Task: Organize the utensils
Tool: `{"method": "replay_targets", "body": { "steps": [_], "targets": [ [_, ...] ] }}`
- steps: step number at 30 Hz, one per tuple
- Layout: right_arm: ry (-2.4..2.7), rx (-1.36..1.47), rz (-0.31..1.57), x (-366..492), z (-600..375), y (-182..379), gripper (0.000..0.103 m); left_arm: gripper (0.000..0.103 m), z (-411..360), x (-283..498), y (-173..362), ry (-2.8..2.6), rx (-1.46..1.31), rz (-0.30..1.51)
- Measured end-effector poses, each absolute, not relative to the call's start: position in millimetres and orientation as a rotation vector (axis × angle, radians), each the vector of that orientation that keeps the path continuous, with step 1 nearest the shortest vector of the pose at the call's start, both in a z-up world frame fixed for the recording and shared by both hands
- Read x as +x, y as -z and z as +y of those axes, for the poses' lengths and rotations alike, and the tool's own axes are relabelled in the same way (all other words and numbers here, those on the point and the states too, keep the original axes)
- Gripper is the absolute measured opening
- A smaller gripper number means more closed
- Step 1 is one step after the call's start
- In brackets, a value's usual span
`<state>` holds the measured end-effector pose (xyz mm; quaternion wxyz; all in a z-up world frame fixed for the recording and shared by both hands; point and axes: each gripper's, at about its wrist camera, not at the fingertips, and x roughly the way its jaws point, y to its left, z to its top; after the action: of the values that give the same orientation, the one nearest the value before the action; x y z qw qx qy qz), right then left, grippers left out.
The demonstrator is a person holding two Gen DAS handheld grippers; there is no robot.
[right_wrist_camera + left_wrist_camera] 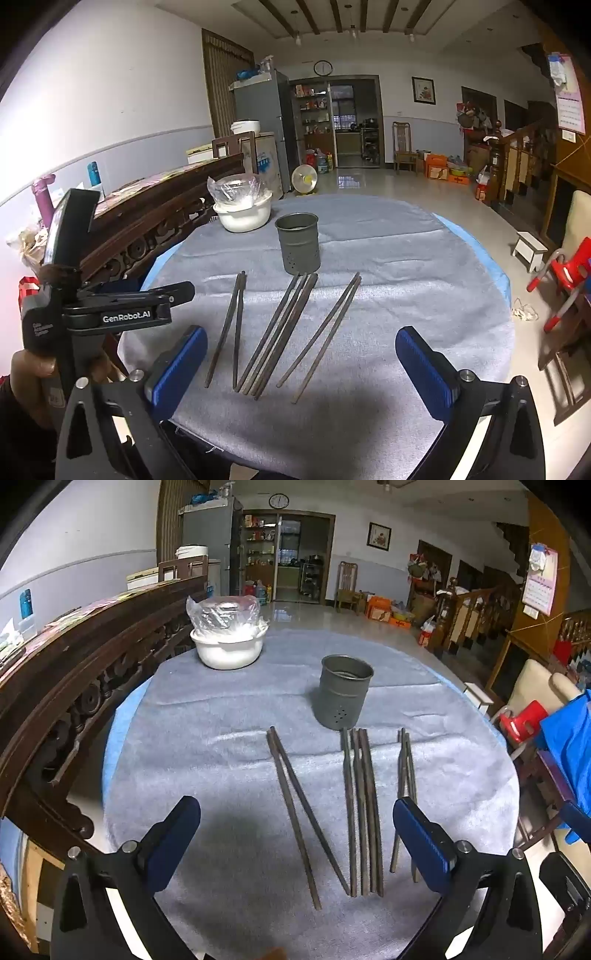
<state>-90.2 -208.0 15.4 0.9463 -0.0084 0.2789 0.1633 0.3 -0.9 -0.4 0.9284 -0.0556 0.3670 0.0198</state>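
Several dark chopsticks lie on a grey cloth over the round table: a left pair, a middle bunch and a right pair. They also show in the right wrist view: the left pair, the middle bunch, the right pair. A grey metal holder cup stands upright behind them. My left gripper is open and empty just above the near ends. My right gripper is open and empty, near the front edge.
A white bowl holding a plastic bag stands at the table's back left. A carved wooden bench back runs along the left. The left gripper's body shows at the left of the right wrist view. A red chair is on the right.
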Motion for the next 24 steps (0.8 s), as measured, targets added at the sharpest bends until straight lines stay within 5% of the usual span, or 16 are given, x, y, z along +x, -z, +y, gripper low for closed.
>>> {"method": "replay_targets", "body": {
  "steps": [24],
  "targets": [
    [-0.315, -0.028, 0.619, -83.2, -205.6, 1.6, 0.103, 0.103, -0.6, -5.7, 3.8, -0.066, -0.072, 0.792]
  ]
}}
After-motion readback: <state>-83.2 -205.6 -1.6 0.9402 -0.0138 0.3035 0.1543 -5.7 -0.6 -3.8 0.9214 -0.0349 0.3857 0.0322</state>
